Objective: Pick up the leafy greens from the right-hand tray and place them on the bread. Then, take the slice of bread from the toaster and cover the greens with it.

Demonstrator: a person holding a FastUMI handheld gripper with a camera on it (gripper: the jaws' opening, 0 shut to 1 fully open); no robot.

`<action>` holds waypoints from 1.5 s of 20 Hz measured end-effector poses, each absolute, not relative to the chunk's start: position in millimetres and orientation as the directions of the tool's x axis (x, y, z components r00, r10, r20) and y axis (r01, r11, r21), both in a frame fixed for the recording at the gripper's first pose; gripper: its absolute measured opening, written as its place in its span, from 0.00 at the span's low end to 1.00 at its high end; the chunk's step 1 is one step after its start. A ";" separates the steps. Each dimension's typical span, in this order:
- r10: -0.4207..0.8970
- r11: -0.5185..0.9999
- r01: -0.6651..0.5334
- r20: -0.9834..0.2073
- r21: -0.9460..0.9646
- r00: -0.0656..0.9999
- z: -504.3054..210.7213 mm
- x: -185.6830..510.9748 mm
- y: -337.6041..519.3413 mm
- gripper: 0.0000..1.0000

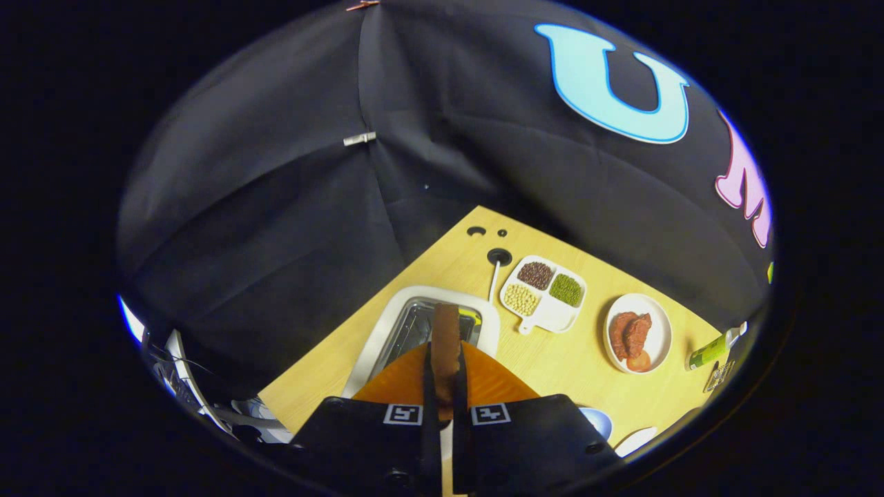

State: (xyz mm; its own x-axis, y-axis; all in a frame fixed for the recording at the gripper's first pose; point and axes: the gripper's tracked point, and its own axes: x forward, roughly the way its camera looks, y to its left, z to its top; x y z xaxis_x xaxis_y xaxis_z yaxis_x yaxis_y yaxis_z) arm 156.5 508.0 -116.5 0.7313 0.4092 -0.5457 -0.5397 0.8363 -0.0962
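Observation:
My gripper is shut on a slice of bread, which stands on edge between the two fingers with its brown crust facing me. The slice is lifted above the white toaster, whose metal top with the slots lies just beyond and below the fingertips. The toaster stands on a light wooden table, close to its left edge.
Right of the toaster lies a white divided dish of beans and seeds. Further right is a white plate with reddish meat, then a green bottle on its side. A bluish bowl and a white dish sit near my right finger.

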 end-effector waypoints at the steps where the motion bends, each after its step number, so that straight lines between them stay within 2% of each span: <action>1: 0.419 0.839 -0.538 -0.530 -0.085 0.738 -105.6 154.5 504.1 0.11; 9: 0.408 0.872 -0.484 -0.447 -0.066 0.796 -54.6 147.2 426.6 0.11; 20: 0.383 0.909 -0.400 -0.614 0.117 0.690 -182.3 126.4 317.6 0.11; 30: 0.410 0.909 -0.343 -0.658 0.238 0.631 -237.5 133.5 279.0 0.11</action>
